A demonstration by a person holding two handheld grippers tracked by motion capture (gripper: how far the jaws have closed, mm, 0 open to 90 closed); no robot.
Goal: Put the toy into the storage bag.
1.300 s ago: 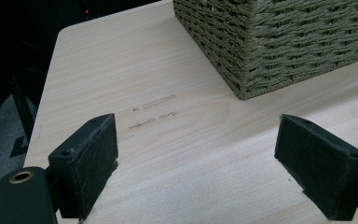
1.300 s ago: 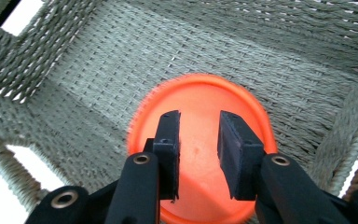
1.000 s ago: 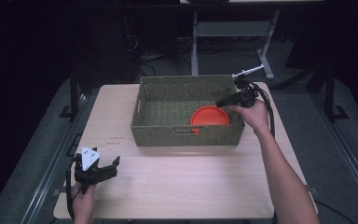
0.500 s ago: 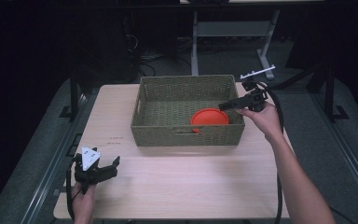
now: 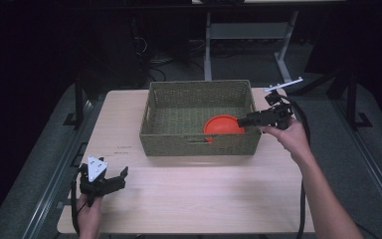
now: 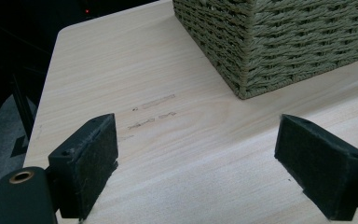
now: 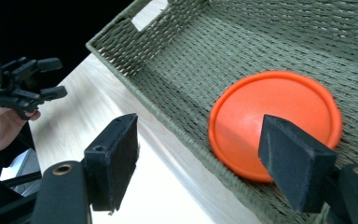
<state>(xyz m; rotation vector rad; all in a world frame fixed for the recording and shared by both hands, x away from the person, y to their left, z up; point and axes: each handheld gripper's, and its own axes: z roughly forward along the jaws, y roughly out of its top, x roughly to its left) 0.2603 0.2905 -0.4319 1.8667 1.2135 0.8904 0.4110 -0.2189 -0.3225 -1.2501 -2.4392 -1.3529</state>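
My left gripper point(image 5: 113, 180): black body, grey three-cornered plate with white dots on top, black cable looping near my hand. Right gripper point(image 5: 244, 121): black, thick black cable trailing along my bare forearm. Jaw pads are black, felt-textured blocks; brass-ringed holes at the mounts.

A dark lab: a lone wooden table point(image 5: 189, 199) among metal stands point(image 5: 211, 45) and floor cables point(image 5: 161, 62).

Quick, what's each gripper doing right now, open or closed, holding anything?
Left gripper: open, holding nothing, low over the table.
Right gripper: open, holding nothing, at the basket rim by the orange disc.
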